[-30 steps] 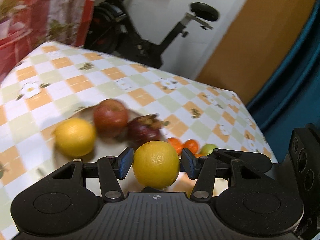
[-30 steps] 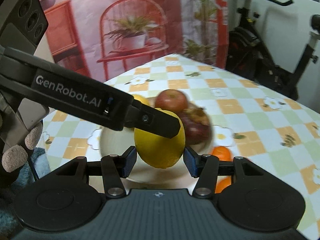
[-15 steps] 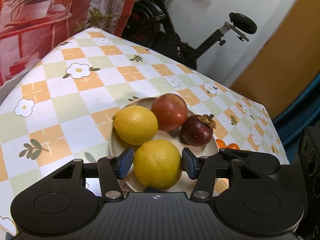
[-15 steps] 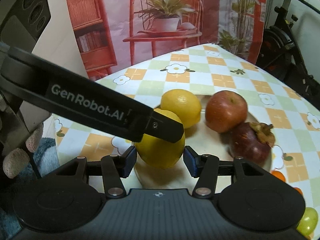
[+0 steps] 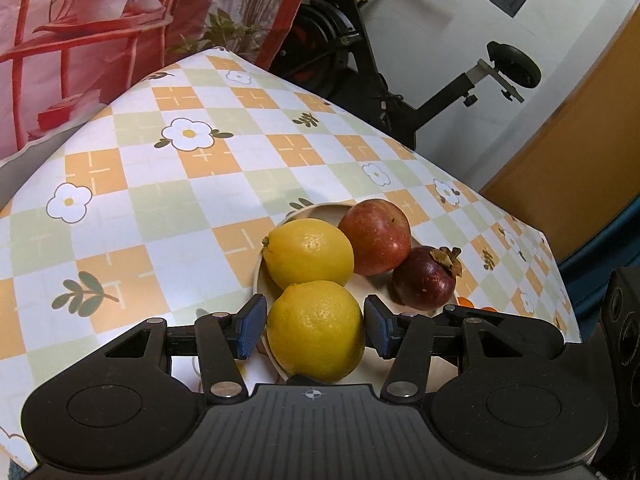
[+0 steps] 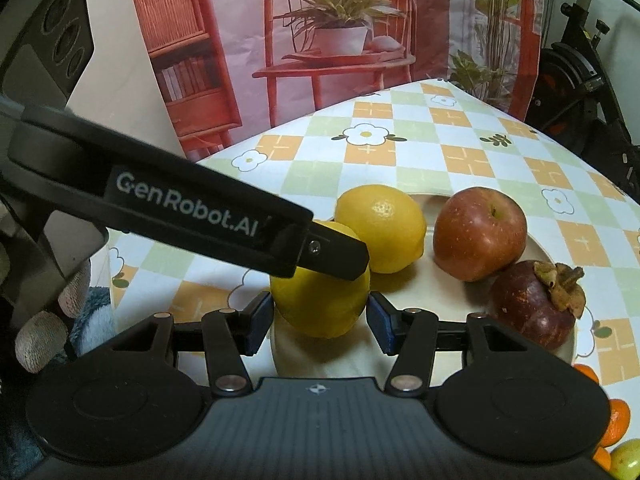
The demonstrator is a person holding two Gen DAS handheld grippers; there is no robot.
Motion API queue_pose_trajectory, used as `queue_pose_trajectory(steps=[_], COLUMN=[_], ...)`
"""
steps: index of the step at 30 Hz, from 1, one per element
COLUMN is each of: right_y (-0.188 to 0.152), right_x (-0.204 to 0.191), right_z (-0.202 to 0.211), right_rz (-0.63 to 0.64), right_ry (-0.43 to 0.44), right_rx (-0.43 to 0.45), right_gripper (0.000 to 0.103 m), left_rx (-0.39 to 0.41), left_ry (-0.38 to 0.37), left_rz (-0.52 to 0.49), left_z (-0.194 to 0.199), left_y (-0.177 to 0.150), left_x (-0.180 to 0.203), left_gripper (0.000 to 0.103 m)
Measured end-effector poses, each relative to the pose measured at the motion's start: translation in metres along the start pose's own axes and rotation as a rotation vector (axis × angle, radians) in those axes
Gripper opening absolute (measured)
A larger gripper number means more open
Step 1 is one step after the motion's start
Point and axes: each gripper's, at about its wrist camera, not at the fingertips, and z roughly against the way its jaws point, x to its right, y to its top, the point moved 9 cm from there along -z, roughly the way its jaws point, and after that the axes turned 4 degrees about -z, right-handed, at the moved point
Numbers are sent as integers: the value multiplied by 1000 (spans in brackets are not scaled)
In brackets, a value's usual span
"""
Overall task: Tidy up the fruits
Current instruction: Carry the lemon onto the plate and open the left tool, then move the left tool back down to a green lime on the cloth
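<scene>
A checked tabletop (image 5: 160, 208) printed with flowers runs back to a red-toned backdrop (image 6: 340, 40) of a chair and a potted plant, and an exercise bike (image 5: 400, 92) stands behind it. A second ago both views were smeared and the fruit sat further off. Now they are sharp, and the pale plate (image 5: 316, 210) lies close under both grippers. More of the backdrop shows in the left wrist view than before.

In that view the second lemon (image 5: 308, 252) was out to the left of the held lemon (image 5: 316, 328). It now sits straight behind it, the two overlapping in the picture. The apple (image 5: 376, 236) and the mangosteen (image 5: 426, 278) keep their places on the plate, to the right of the second lemon. The spacing of both sets of jaws looks unchanged.

The held lemon sits squarely between the jaws of the left gripper (image 5: 314, 326), whose blue pads press on its two sides. The right gripper (image 6: 318, 316) is clamped across the same lemon. In the right wrist view one black finger (image 6: 332, 252) of the left gripper crosses the lemon's top. The lemon is over the plate's near edge; whether it rests on the plate cannot be told.

Tangerines (image 6: 616, 420) and a green fruit (image 6: 628, 456) lie on the tabletop beyond the plate's right rim. Gloved fingertips (image 6: 40, 340) show at the far left.
</scene>
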Motion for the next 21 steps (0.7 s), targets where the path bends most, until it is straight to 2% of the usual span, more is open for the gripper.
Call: queue_pose_trajectory(steps=[12, 17, 21], right_y=[-2, -5, -11], right_x=[12, 18, 32], right_z=[9, 28, 57], right_rz=[-65, -76, -109], right_ry=[-7, -27, -52], right_rx=[27, 67, 133], right_gripper=[55, 55, 55], left_rx=[20, 29, 61], left_ry=[60, 87, 94], left_rz=[11, -4, -25], left_z=[-1, 1, 6], left_y=[4, 4, 9], left_x=[-5, -3, 4], left_gripper=[57, 57, 57])
